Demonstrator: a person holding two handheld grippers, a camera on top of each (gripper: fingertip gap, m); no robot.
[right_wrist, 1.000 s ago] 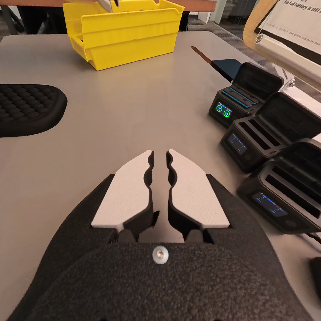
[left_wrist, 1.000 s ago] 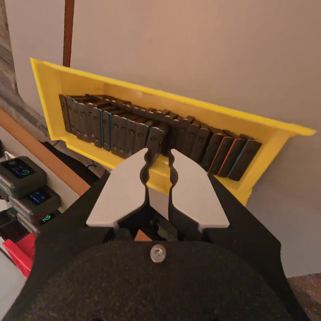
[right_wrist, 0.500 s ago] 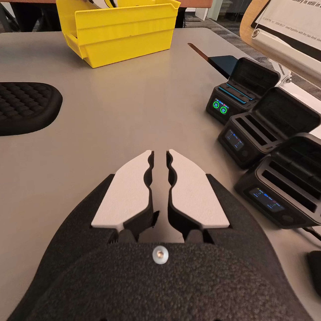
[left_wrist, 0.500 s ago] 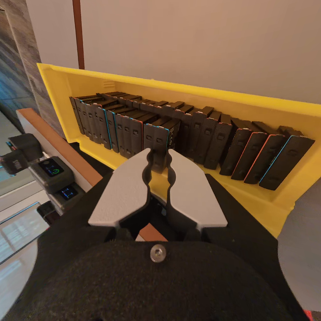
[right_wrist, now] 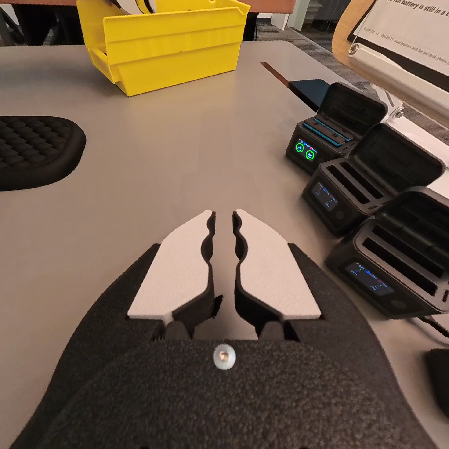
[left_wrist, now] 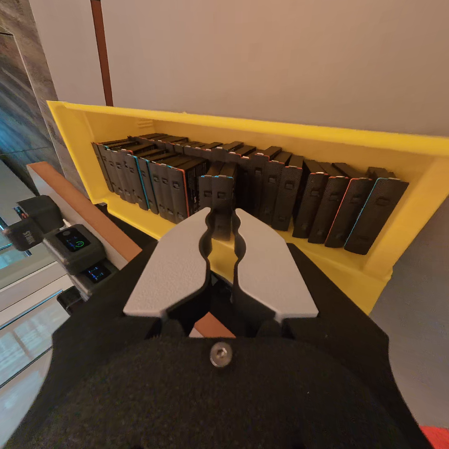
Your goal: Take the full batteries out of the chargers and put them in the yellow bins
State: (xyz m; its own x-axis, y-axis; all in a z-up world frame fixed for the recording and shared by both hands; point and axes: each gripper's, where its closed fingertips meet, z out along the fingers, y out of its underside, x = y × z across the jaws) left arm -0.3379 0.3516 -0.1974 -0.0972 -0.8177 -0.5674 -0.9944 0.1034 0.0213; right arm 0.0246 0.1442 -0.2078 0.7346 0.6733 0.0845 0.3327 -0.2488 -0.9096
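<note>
While textured black batteries fill the glossy yellow bin, seemingly upright.

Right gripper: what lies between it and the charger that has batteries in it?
Only bare grey table shows between the right gripper and that charger, seen in the right wrist view.
</note>
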